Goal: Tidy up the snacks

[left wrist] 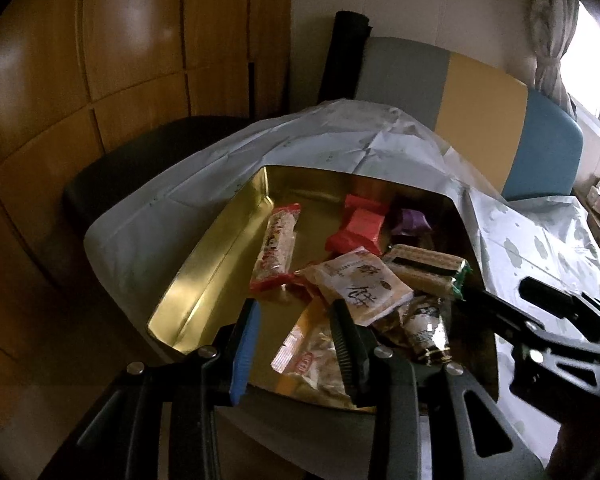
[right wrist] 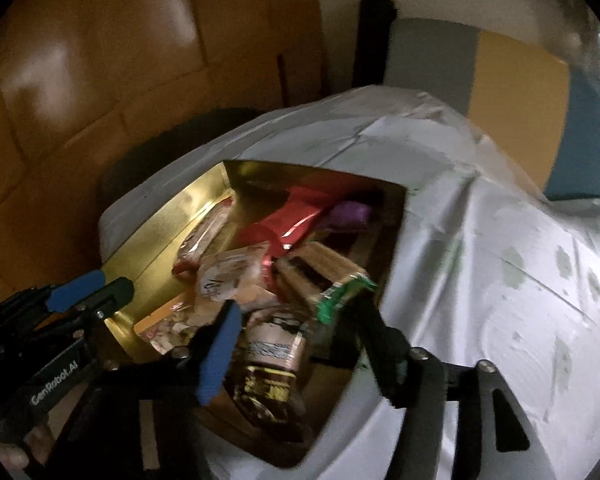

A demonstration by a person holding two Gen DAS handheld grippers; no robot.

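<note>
Table under a pale patterned tablecloth, wood cabinet doors behind on the left, a grey/yellow/blue panel at the far edge.

Gold tin sits open on the cloth and all the snacks are inside it: long red-and-white pack toward the left wall, red packets and a purple one at the far end, a white pack with large black characters in the middle, a beige bar with green ends on the right, a brown jar-print pack and an orange-tinted clear bag at the near end.

Left gripper hovers over the tin's near end, jaws parted moderately, nothing between them.

Right gripper over the tin's near right corner, jaws wide, straddling the brown pack; contact can't be confirmed, right wrist view is blurred.
</note>
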